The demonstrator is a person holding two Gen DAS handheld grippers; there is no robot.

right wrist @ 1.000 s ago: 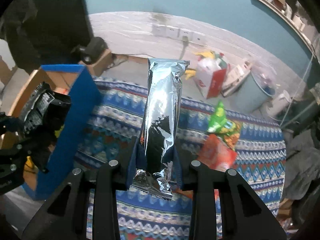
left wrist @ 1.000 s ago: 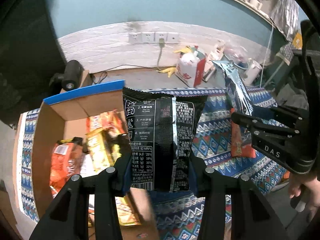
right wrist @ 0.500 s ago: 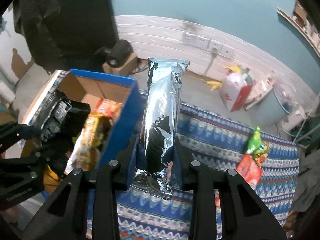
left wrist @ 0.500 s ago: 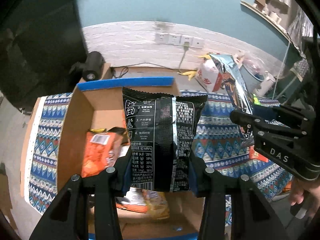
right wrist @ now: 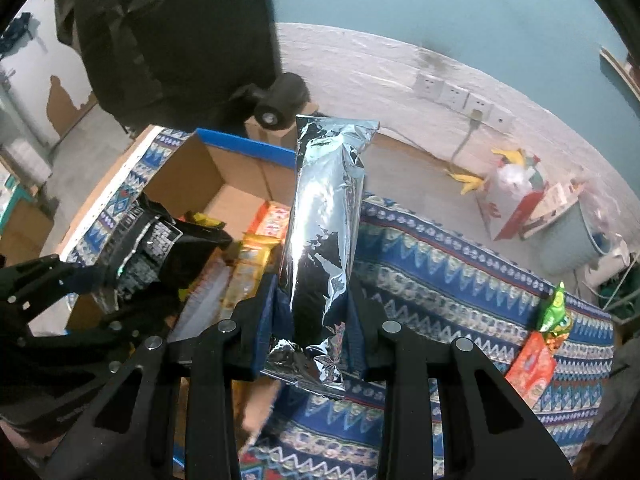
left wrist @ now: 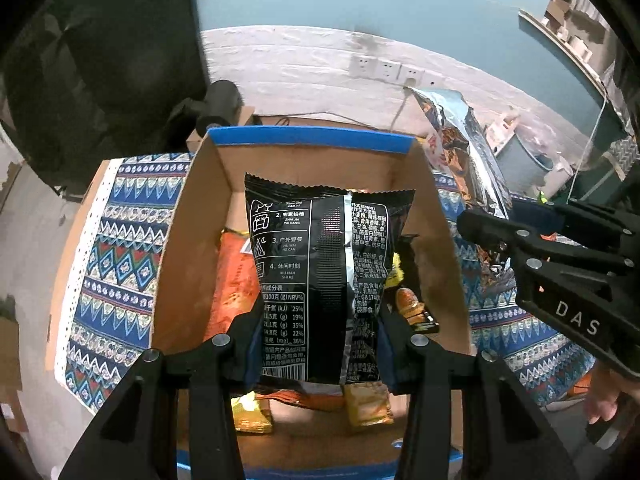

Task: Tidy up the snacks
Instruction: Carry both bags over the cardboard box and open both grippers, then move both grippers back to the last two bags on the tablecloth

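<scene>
Your left gripper (left wrist: 318,344) pinches the lower part of a black snack bag (left wrist: 320,276) and holds it upright over the open cardboard box (left wrist: 176,248). Your right gripper (right wrist: 310,344) is clamped tight on the bottom of a silver foil packet (right wrist: 324,240), which stands over the box's near wall and the patterned cloth (right wrist: 460,280) beside it.

The main risk is the two grippers meeting: in the left view the right one sits just beside the box's right wall, and both bags are headed for the same opening. If you lower both at once, they could knock together or one bag could catch on the blue rim (left wrist: 312,141). The silver packet is not yet over the inside of the box, so letting go now would likely drop it on the cloth or on the wall's edge. The box already holds orange and yellow packets (left wrist: 234,280), so the tall black bag may land on end and lean out.

The black bag hides most of the box floor, so you cannot tell how much room is left. The silver packet's printed side faces away. A green packet (right wrist: 554,312) and a red packet (right wrist: 534,364) lie at the cloth's far edge, too small to read.
</scene>
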